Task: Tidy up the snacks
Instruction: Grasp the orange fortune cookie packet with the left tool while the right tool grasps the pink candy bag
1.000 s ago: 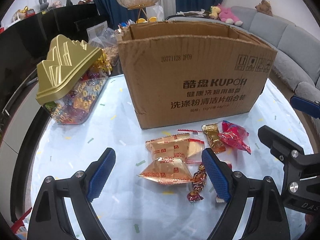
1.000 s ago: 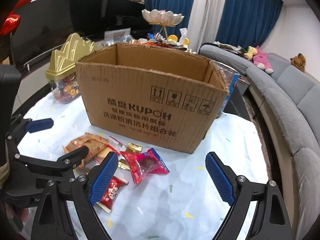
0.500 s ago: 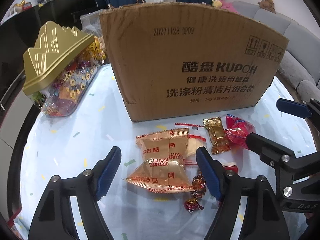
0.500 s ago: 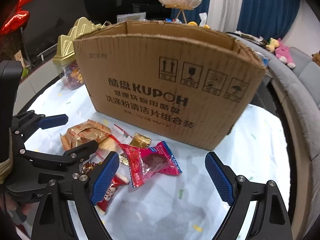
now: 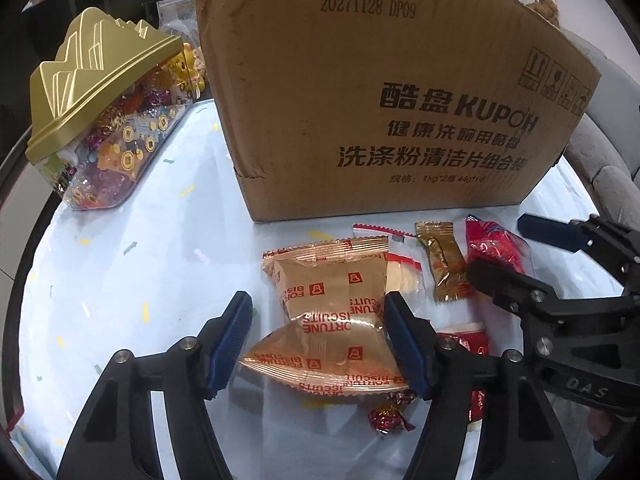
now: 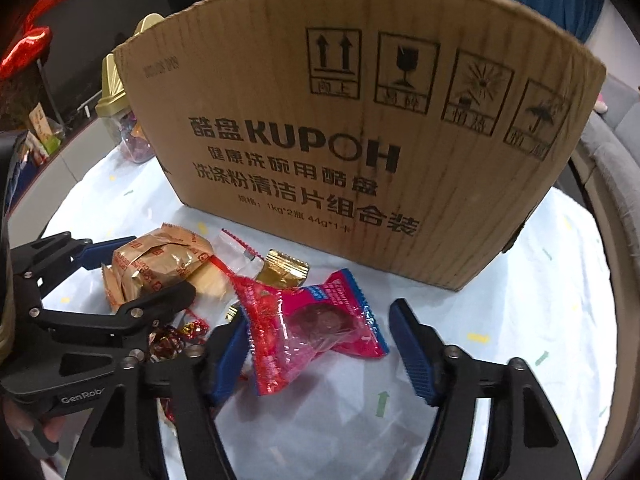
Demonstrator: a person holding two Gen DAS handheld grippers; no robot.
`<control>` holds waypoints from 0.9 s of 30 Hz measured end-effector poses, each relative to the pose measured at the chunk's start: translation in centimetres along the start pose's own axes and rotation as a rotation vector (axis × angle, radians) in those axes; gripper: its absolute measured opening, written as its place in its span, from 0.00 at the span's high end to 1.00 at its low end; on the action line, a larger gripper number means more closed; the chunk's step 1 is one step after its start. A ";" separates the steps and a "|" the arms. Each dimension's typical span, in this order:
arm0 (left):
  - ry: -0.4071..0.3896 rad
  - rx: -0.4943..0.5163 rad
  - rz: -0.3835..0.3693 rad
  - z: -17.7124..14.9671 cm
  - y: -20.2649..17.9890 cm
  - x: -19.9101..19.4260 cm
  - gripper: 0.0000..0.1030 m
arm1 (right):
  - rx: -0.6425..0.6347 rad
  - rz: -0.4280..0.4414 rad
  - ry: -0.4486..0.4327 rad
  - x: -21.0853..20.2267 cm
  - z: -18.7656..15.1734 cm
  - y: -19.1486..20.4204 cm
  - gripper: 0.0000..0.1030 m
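The box (image 5: 384, 92) fills the upper middle of both views and stands upright on the table (image 5: 120, 280). Its inside is hidden from both cameras, so it cannot be told if any snack is already in it. At the upper left of the left view stands a jar (image 5: 108, 120) with a gold lid, full of candies.

All snacks that show lie on the table in front of the box, so the sorting seems to be at its start. The left gripper (image 5: 316, 344) is wide open, low over the table, and the lower of two gold biscuit packs (image 5: 324, 356) lies between its fingers; no squeeze shows. The right gripper (image 6: 320, 348) is also wide open, with the pink pack (image 6: 316, 328) between its fingers, not clamped.

Still to move, it seems: both biscuit packs, the pink pack, a small gold bar (image 5: 444, 264), a red-edged clear pack (image 5: 404, 272) and a small foil candy (image 5: 386, 418) at lower centre.
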State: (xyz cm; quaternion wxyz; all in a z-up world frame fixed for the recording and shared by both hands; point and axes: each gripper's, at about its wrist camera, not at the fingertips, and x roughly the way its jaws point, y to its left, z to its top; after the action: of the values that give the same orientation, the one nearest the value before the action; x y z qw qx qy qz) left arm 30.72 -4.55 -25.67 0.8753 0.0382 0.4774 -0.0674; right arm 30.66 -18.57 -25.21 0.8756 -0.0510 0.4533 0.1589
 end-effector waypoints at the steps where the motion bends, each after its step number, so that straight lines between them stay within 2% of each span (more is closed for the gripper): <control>1: -0.004 -0.002 0.001 0.0 0.0 0.0 0.38 | 0.008 0.007 0.002 0.1 0.0 -0.1 0.45; 7: -0.023 0.002 -0.009 0.0 -0.1 -0.4 0.44 | 0.048 0.032 -0.008 -0.2 -0.2 -0.8 0.51; 8: -0.026 0.006 -0.012 0.0 -0.2 -0.5 0.59 | 0.051 0.034 -0.008 -0.4 -0.2 -1.0 0.52; 15: -0.036 0.026 -0.014 0.0 -0.4 -0.8 0.58 | 0.065 0.034 -0.026 -1.6 -0.3 -1.1 0.56; 27: -0.080 0.030 0.000 -0.2 -1.6 -4.5 0.58 | 0.109 0.004 -0.060 -4.2 -0.2 -0.6 0.57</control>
State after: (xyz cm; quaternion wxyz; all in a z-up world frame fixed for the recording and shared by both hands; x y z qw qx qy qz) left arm 27.93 -5.75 -22.03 0.8930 0.0488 0.4410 -0.0761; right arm 28.39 -20.20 -21.94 0.8899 0.0023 0.4350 0.1373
